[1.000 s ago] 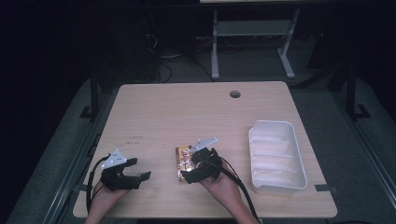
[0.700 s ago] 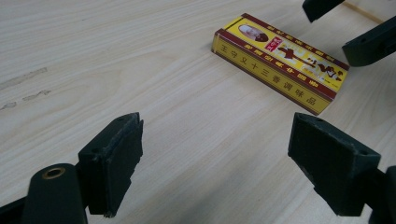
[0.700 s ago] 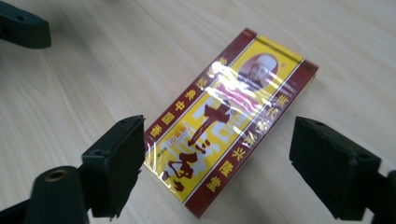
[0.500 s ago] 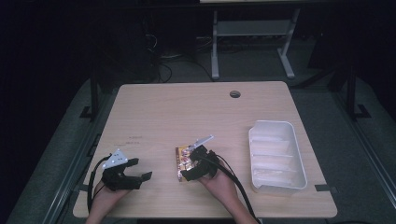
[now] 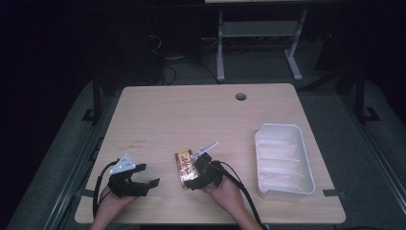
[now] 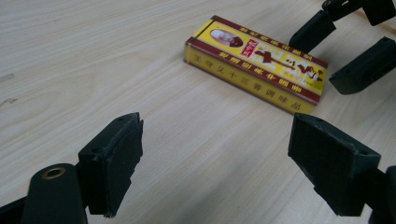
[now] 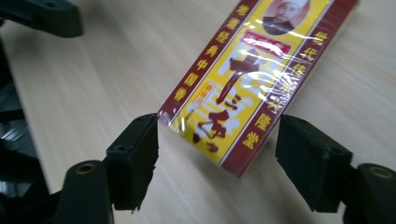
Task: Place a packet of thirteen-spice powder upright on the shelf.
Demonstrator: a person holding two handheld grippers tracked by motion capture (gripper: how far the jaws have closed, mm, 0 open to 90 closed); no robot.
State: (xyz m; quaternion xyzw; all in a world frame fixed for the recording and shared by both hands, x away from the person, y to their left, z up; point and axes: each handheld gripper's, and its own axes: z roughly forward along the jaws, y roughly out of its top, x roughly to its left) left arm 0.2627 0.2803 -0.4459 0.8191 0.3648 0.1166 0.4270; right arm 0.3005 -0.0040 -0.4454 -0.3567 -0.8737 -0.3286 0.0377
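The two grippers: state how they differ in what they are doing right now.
The right gripper straddles the end of the yellow box, its fingers at the box's sides and just closing; the left gripper has nothing but bare table between its fingers. The right gripper sits at the box; the left gripper sits apart, pointing toward it. Both are hand-held, black and low over the table.

the left gripper (image 6: 212, 170) looks along its two black jaws, which stand wide apart with only bare wooden table (image 6: 84, 51) between them. farther off lies a flat yellow box with dark red borders (image 6: 257, 70), printed with chinese characters and a small oval portrait, resting on the table and angled so its far end points up and left. at the upper right, the two black jaws of the right gripper (image 6: 338, 53) sit at the box's right end, one on each side.
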